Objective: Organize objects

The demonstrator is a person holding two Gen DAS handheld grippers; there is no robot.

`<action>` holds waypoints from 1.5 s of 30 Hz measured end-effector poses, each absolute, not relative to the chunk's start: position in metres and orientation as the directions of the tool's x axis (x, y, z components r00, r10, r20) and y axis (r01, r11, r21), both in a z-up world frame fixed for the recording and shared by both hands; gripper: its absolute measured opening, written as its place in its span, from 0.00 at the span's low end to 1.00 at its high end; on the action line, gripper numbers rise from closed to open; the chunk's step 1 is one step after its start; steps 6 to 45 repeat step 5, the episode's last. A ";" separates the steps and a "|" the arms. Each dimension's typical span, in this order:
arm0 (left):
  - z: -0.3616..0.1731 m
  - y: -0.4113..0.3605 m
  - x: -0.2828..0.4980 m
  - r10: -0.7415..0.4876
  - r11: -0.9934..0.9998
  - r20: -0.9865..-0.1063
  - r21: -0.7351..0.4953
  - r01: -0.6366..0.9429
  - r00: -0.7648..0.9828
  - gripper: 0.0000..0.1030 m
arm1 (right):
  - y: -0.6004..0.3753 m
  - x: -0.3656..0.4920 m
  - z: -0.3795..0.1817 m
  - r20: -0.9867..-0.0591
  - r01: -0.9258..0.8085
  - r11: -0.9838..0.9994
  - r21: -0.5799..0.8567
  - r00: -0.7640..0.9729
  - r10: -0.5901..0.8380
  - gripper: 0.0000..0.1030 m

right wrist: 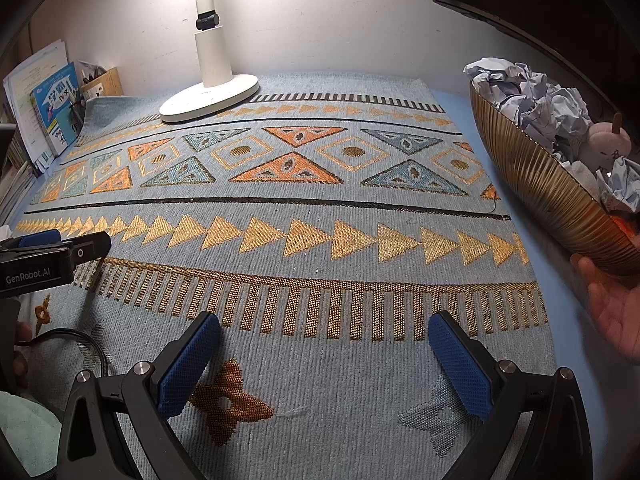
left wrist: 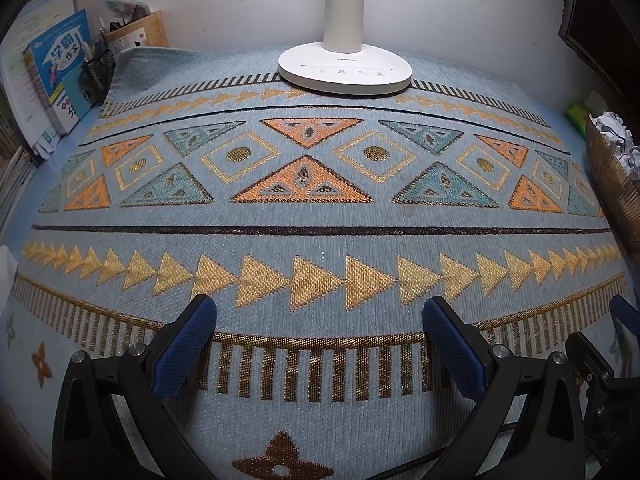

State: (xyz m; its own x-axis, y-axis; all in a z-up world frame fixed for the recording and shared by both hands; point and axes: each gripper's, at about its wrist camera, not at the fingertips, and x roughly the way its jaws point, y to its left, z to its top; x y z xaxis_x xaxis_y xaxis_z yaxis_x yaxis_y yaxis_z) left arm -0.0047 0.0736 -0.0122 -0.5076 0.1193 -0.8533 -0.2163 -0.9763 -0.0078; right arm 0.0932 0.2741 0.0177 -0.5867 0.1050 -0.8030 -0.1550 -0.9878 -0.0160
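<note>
- The gold bowl (right wrist: pixel 532 184) is on the right side of the tabletop, past the edge of the woven mat (right wrist: pixel 320 208). A bare hand (right wrist: pixel 616 312) touches its near end from below.
- The bowl is full. It holds lots of crumpled paper balls (right wrist: pixel 536 108) and a small pale toy (right wrist: pixel 610 144) with a brown stem.
- The paper balls look very light and soft. They should squash when pinched, so a gentle grip in the middle of one ball would work best.
- The toy looks light too. Its round body seems easier to grab than the thin stem.
- The bowl looks hard, ribbed and shiny, so it may slip. Its rim seems the best place to hold.
- The right claw (right wrist: pixel 324 360) is wide open and holds nothing.
- The left claw (left wrist: pixel 320 344) is wide open too, low over the mat.
- A white lamp (left wrist: pixel 344 68) stands at the back of the mat.
- Books (left wrist: pixel 60 68) and a mesh pen cup (left wrist: pixel 98 70) sit at the far left.
</note>
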 end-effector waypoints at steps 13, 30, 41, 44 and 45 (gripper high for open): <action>-0.013 0.075 -0.005 0.117 -0.977 -0.850 -0.006 -0.211 -0.514 1.00 | 0.274 0.093 0.018 -0.803 -0.155 -0.988 -0.016 -0.587 0.105 1.00; -0.013 0.075 -0.005 0.117 -0.977 -0.850 -0.006 -0.211 -0.514 1.00 | 0.274 0.093 0.018 -0.803 -0.155 -0.988 -0.016 -0.587 0.105 1.00; -0.013 0.075 -0.005 0.117 -0.977 -0.850 -0.006 -0.211 -0.514 1.00 | 0.274 0.093 0.018 -0.803 -0.155 -0.988 -0.016 -0.587 0.105 1.00; -0.013 0.075 -0.005 0.117 -0.977 -0.850 -0.006 -0.211 -0.514 1.00 | 0.274 0.093 0.018 -0.803 -0.155 -0.988 -0.016 -0.587 0.105 1.00; -0.013 0.075 -0.005 0.117 -0.977 -0.850 -0.006 -0.211 -0.514 1.00 | 0.274 0.093 0.018 -0.803 -0.155 -0.988 -0.016 -0.587 0.105 1.00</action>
